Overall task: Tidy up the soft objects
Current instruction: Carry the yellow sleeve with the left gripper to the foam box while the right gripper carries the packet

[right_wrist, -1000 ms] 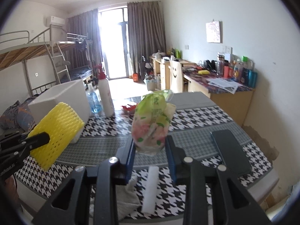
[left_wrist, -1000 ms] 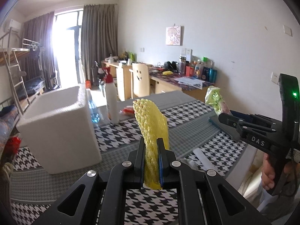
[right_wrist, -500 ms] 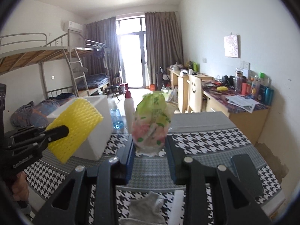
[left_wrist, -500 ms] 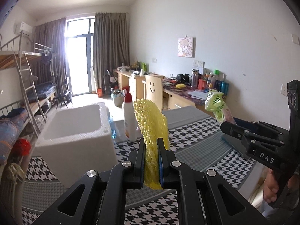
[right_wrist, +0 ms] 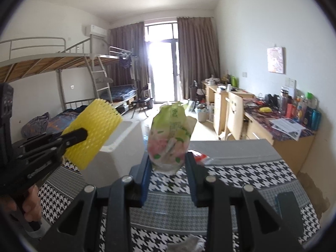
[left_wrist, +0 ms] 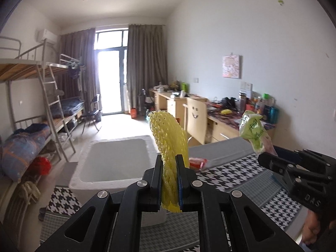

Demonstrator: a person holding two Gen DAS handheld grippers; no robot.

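My left gripper (left_wrist: 169, 168) is shut on a yellow foam net sleeve (left_wrist: 168, 142) and holds it up above the near edge of the white foam box (left_wrist: 117, 159). The sleeve also shows in the right wrist view (right_wrist: 94, 138), with the left gripper (right_wrist: 82, 134) clamped on it. My right gripper (right_wrist: 168, 163) is shut on a green and pink plastic bag (right_wrist: 170, 134), held in the air over the houndstooth table (right_wrist: 241, 172). The bag also shows in the left wrist view (left_wrist: 255, 134), to the right of the sleeve. The white foam box (right_wrist: 124, 147) is open-topped and looks empty.
A red packet (right_wrist: 199, 157) lies at the far side of the table. A dark phone (right_wrist: 287, 208) lies at the right. A grey cloth (right_wrist: 189, 243) lies near the front edge. Bunk beds (left_wrist: 31, 105) stand left, desks (left_wrist: 220, 121) along the right wall.
Both grippers have risen with their loads. The view now looks down into the foam box, and the sleeve has moved closer to the box's opening.
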